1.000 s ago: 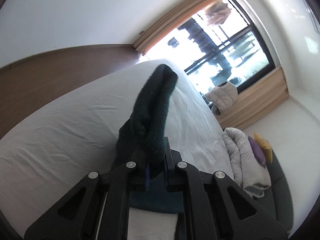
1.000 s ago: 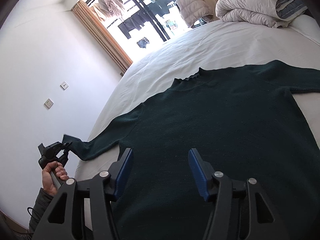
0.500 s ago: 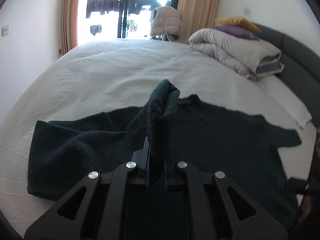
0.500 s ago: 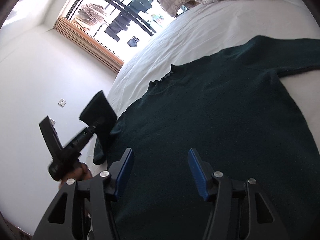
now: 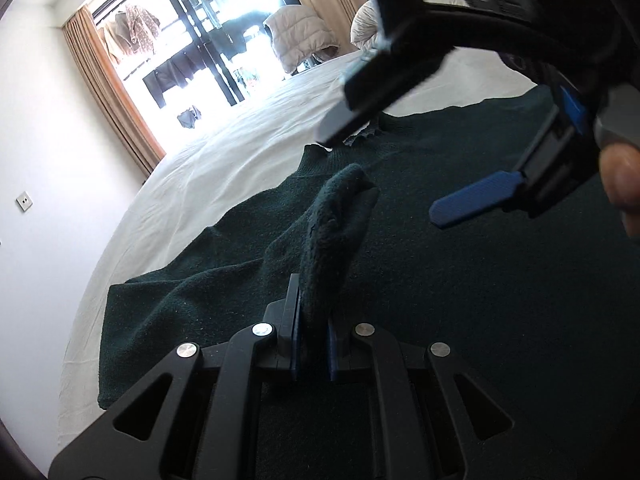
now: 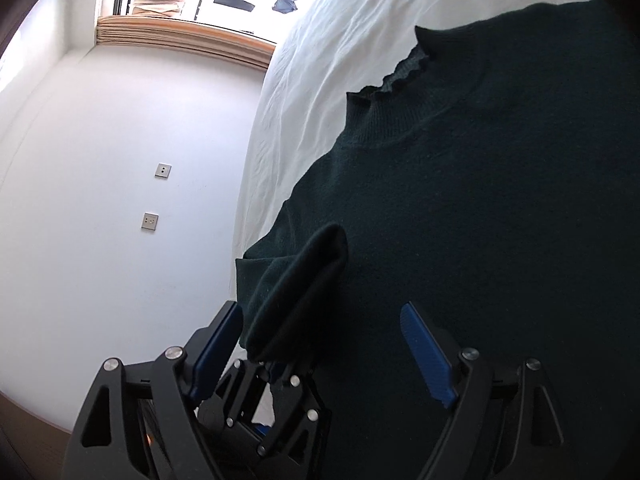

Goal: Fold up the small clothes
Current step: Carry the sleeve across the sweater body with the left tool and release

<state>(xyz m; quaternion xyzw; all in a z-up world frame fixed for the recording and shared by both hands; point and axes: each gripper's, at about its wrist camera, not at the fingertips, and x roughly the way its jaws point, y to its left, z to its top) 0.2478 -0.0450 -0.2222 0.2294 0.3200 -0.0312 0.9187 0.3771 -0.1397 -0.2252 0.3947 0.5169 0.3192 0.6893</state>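
Note:
A dark green sweater [image 6: 480,200] lies flat on a white bed [image 6: 320,40], its frilled collar [image 6: 400,76] toward the window. My left gripper [image 5: 314,344] is shut on the sleeve cuff [image 5: 336,220], which stands up between its jaws over the sweater's body [image 5: 480,280]. The sleeve [image 5: 168,300] trails left. In the right wrist view the left gripper [image 6: 280,376] holds that cuff [image 6: 300,288] just in front of my right gripper [image 6: 324,340], which is open and empty above the sweater. The right gripper's blue finger [image 5: 476,200] shows in the left wrist view.
The white sheet [image 5: 240,152] runs to a bright window with tan curtains [image 5: 112,100]. A puffy jacket [image 5: 300,40] hangs by the window. The white wall at left carries two switch plates [image 6: 150,220]. The bed's left edge [image 6: 244,200] drops off beside the sweater's shoulder.
My left gripper has carried the sleeve cuff rightward over the sweater's body. My right gripper has come close, right above the left one, still open.

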